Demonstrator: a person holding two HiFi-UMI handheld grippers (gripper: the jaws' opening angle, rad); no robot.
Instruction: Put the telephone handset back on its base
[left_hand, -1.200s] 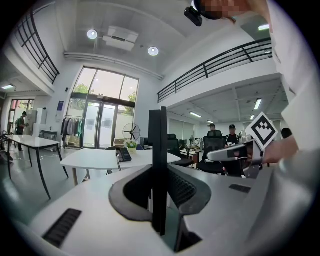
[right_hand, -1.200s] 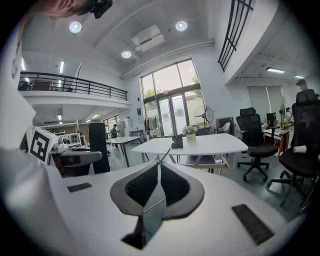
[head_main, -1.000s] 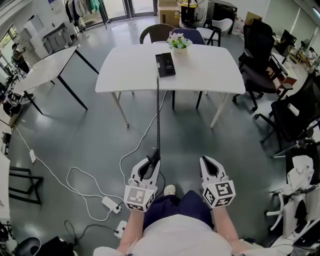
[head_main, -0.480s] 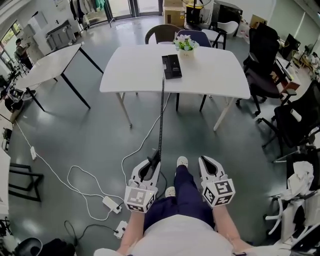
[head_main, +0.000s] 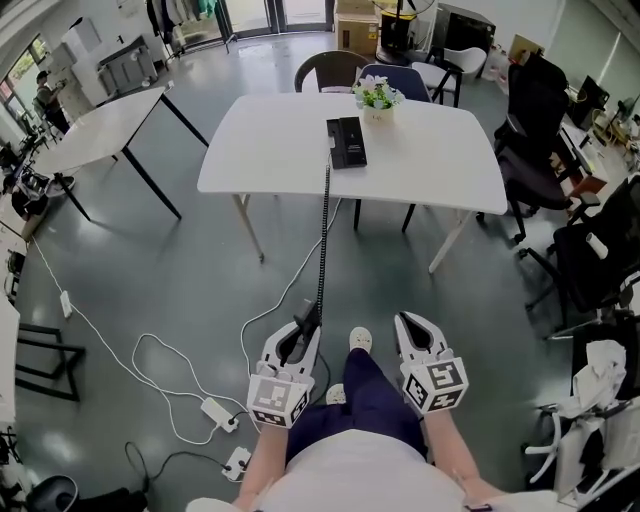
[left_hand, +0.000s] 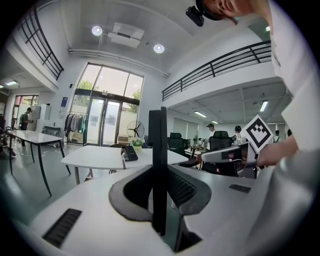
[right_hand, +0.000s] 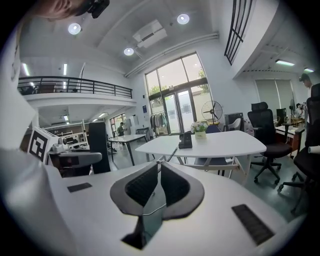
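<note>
Handset of slim black plastic (head_main: 309, 312) is pinched in the left tool (head_main: 297, 335); the right tool (head_main: 412, 328), at three o'clock, is pressed together, empty. Carry it toward twelve o'clock, lengthwise onto the black rectangular base (head_main: 346, 142) on the white worktop (head_main: 440, 160).

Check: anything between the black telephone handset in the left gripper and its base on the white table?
Nothing visible. Only bare floor separates the black telephone handset from the white table bearing the black base; the handset's own coiled black cord spans that gap.

White table (head_main: 420, 170) bears telephone base (head_main: 346, 142) and, seemingly, potted flowers (head_main: 378, 97)
</note>
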